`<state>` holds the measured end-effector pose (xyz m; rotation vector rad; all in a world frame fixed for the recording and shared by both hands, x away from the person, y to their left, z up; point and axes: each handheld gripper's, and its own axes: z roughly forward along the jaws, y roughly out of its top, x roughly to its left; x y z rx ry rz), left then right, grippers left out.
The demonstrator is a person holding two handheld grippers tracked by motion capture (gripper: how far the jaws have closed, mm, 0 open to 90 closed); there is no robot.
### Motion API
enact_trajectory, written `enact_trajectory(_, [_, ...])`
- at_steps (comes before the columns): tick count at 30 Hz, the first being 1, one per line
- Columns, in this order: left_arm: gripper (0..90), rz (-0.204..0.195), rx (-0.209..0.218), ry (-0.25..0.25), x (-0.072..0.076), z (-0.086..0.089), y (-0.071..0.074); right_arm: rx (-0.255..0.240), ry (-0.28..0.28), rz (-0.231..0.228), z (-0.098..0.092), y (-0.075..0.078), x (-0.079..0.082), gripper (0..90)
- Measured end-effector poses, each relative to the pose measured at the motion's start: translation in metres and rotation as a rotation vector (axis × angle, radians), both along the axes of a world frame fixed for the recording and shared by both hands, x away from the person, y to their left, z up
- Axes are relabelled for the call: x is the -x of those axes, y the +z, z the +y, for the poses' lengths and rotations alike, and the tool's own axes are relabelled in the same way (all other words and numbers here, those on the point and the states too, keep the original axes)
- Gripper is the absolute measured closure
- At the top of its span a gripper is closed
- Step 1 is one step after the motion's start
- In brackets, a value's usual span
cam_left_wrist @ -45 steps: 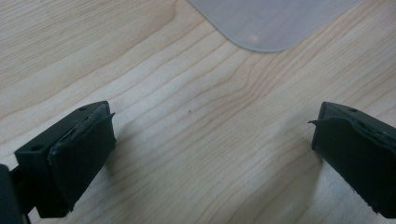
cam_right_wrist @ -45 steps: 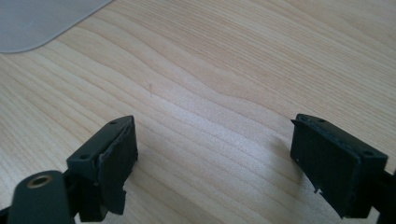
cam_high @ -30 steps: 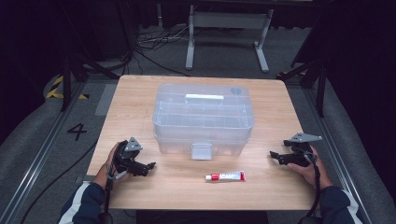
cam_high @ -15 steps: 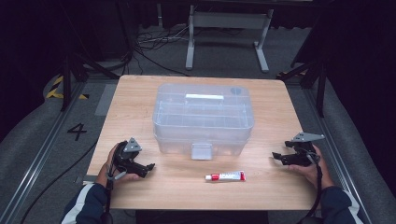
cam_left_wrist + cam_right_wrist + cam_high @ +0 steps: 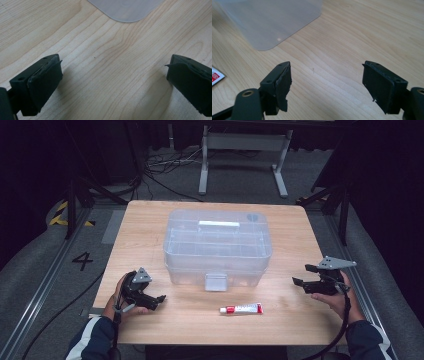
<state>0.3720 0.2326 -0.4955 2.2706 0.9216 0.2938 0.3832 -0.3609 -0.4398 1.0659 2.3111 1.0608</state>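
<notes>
— Looks light and a bit squishy, that little tube (image 5: 242,309). Smooth skin, so maybe slippery. Lying flat on the bench (image 5: 150,227), just in front of the big clear box (image 5: 217,247).

— Best to pinch across the middle, not the red cap end. Soft there, so no hard squeeze, or paste might come out.

— Close to either set of fingers?

— No. Well apart from both. Left gripper (image 5: 156,298) down by the near left edge, fingers (image 5: 42,82) wide open, holding nothing, only bare wood between. Right gripper (image 5: 298,275) over by the right edge, fingers (image 5: 280,82) wide open too, holding nothing.

— Tube between the two, then?

— Yes, a bit nearer the right one. Just a corner of it peeking in at the left edge of the right gripper view (image 5: 215,76).
</notes>
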Motion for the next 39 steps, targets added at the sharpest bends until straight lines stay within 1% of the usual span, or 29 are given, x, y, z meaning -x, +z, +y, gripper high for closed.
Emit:
enact_trajectory(2, [0.4, 0.002, 0.001, 0.001, 0.0, 0.0, 0.0, 0.006, 0.005, -0.008, 0.001, 0.004, 0.001, 24.9])
enact_trajectory(6, [0.4, 0.002, 0.002, 0.001, 0.0, 0.0, 0.0, -0.001, 0.008, -0.027, 0.002, 0.014, 0.002, 25.3])
enact_trajectory(9, [0.4, 0.0, 0.001, -0.001, 0.0, 0.0, 0.0, 0.008, 0.014, -0.041, 0.003, 0.023, 0.004, 26.5])
enact_trajectory(11, [0.4, 0.002, 0.002, 0.001, 0.0, 0.0, 0.0, 0.009, 0.016, -0.045, 0.003, 0.025, 0.005, 26.7])
enact_trajectory(12, [0.4, 0.002, 0.002, 0.001, 0.0, 0.0, 0.0, 0.006, 0.017, -0.055, 0.004, 0.03, 0.006, 26.7])
enact_trajectory(15, [0.4, 0.002, 0.002, 0.001, 0.0, 0.0, 0.0, -0.002, 0.027, -0.069, 0.006, 0.039, 0.007, 26.7])
enact_trajectory(17, [0.4, 0.0, 0.001, 0.0, 0.0, 0.0, 0.0, -0.002, 0.034, -0.071, 0.007, 0.041, 0.007, 26.8])
enact_trajectory(19, [0.4, 0.002, 0.002, 0.002, 0.0, 0.0, 0.0, 0.001, 0.037, -0.085, 0.009, 0.046, 0.008, 26.6])
enact_trajectory(20, [0.5, -0.001, 0.0, 0.004, 0.0, 0.0, 0.0, -0.01, 0.038, -0.088, 0.011, 0.051, 0.008, 26.6])
enact_trajectory(22, [0.5, -0.001, 0.0, 0.005, 0.0, 0.0, 0.0, -0.008, 0.03, -0.101, 0.012, 0.056, 0.008, 26.6])
enact_trajectory(23, [0.5, -0.002, 0.001, 0.006, 0.0, 0.0, 0.0, -0.008, 0.03, -0.101, 0.012, 0.056, 0.008, 26.6])
enact_trajectory(24, [0.5, -0.002, 0.0, 0.007, 0.0, 0.0, 0.0, -0.019, 0.033, -0.103, 0.014, 0.059, 0.008, 26.6])
enact_trajectory(25, [0.5, -0.001, 0.0, 0.007, 0.0, 0.0, 0.0, -0.034, 0.044, -0.104, 0.015, 0.063, 0.008, 26.6])
enact_trajectory(26, [0.5, -0.003, 0.001, 0.008, 0.0, 0.0, 0.0, -0.037, 0.052, -0.117, 0.019, 0.068, 0.007, 26.9])
enact_trajectory(27, [0.5, -0.003, 0.001, 0.008, 0.0, 0.0, 0.0, -0.037, 0.052, -0.117, 0.019, 0.068, 0.007, 26.9])
enact_trajectory(29, [0.5, -0.002, 0.001, 0.009, 0.0, 0.0, 0.0, -0.038, 0.062, -0.131, 0.024, 0.075, 0.006, 27.1])
enact_trajectory(31, [0.5, -0.001, 0.0, 0.008, 0.0, 0.0, 0.0, -0.039, 0.071, -0.133, 0.027, 0.08, 0.004, 27.7])
enact_trajectory(33, [0.5, -0.003, 0.0, 0.008, 0.0, 0.0, 0.0, -0.016, 0.08, -0.152, 0.031, 0.088, 0.003, 27.9])
enact_trajectory(34, [0.5, -0.003, 0.001, 0.009, 0.0, 0.0, 0.0, -0.033, 0.085, -0.16, 0.032, 0.095, 0.002, 28.3])
enact_trajectory(35, [0.5, -0.002, 0.002, 0.009, 0.0, -0.001, 0.0, -0.038, 0.089, -0.167, 0.033, 0.099, 0.001, 28.3])
enact_trajectory(38, [0.5, -0.002, 0.001, 0.009, 0.0, 0.0, 0.0, -0.037, 0.098, -0.185, 0.039, 0.113, -0.002, 28.4])
enact_trajectory(39, [0.5, -0.002, 0.001, 0.009, 0.0, 0.0, 0.0, -0.037, 0.098, -0.185, 0.039, 0.113, -0.002, 28.4])
